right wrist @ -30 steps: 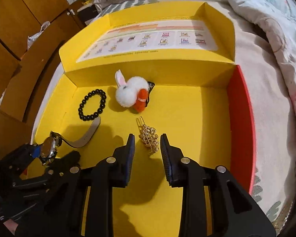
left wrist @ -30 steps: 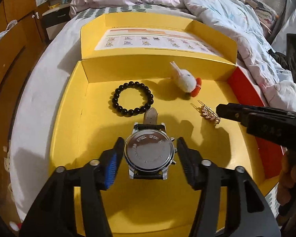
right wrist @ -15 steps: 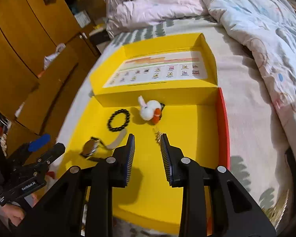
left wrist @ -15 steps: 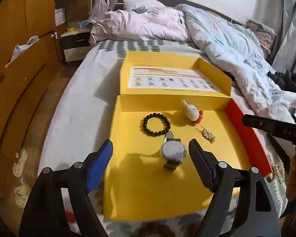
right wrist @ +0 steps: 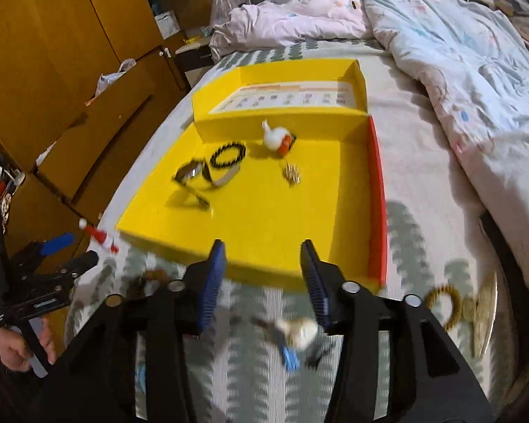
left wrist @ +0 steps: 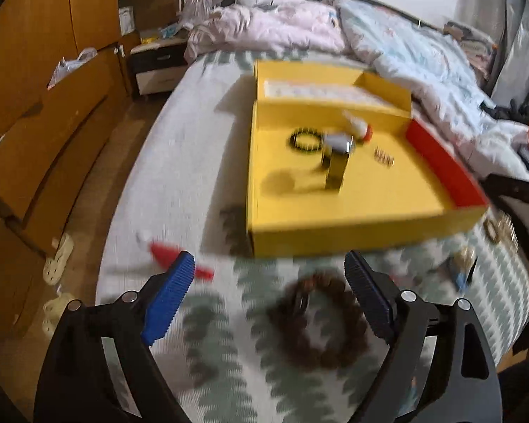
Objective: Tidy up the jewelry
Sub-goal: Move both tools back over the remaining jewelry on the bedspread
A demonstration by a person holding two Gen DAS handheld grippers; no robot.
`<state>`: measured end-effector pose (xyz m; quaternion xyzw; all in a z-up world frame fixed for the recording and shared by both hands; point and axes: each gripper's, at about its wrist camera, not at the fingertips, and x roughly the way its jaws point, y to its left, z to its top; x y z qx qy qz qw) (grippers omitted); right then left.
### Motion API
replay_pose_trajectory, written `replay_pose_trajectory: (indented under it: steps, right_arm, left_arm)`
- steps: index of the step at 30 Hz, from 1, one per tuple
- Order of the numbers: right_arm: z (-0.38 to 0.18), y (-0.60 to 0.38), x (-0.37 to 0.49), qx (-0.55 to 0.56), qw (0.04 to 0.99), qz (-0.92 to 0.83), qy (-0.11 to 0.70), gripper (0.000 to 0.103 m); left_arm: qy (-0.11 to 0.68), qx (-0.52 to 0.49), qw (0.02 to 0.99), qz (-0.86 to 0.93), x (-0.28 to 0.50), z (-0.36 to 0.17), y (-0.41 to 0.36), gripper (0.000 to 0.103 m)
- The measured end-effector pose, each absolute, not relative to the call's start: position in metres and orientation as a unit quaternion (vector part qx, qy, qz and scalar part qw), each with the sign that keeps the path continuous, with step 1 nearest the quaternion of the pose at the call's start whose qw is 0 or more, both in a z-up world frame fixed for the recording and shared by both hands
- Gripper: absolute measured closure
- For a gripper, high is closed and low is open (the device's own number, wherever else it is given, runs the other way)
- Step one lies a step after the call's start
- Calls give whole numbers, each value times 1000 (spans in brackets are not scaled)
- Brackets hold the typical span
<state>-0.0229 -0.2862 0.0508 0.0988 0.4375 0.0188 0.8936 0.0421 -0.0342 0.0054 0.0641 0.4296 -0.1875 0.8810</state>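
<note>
Brown bead bracelet (left wrist: 319, 320) beneath opening left hand-held gripper (left wrist: 269, 298)

Dim warm indoor light w/ a yellowish cast. Both views motion-blurred: in left wrist view the yellow box (left wrist: 352, 190) and the brown bead ring (left wrist: 321, 320) on the bedsheet (left wrist: 180, 162) smear badly; right wrist view is sharper far off, blurred nr the bottom. Soft dark shadows lie on the box floor. Strong fisheye bend, black vignette at corners. No glare.
</note>
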Motion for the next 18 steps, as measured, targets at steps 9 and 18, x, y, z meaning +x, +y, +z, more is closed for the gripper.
replay_pose_trajectory:
  steps: [9, 18]
  right_arm:
    - [5, -291, -58, 123, 866, 11, 484, 46]
    - [-14, -288, -48, 111, 858, 3, 502, 44]
  left_arm:
    - [488, 102, 856, -139, 37, -45, -38, 15]
    - [499, 112, 849, -133, 37, -66, -46, 15]
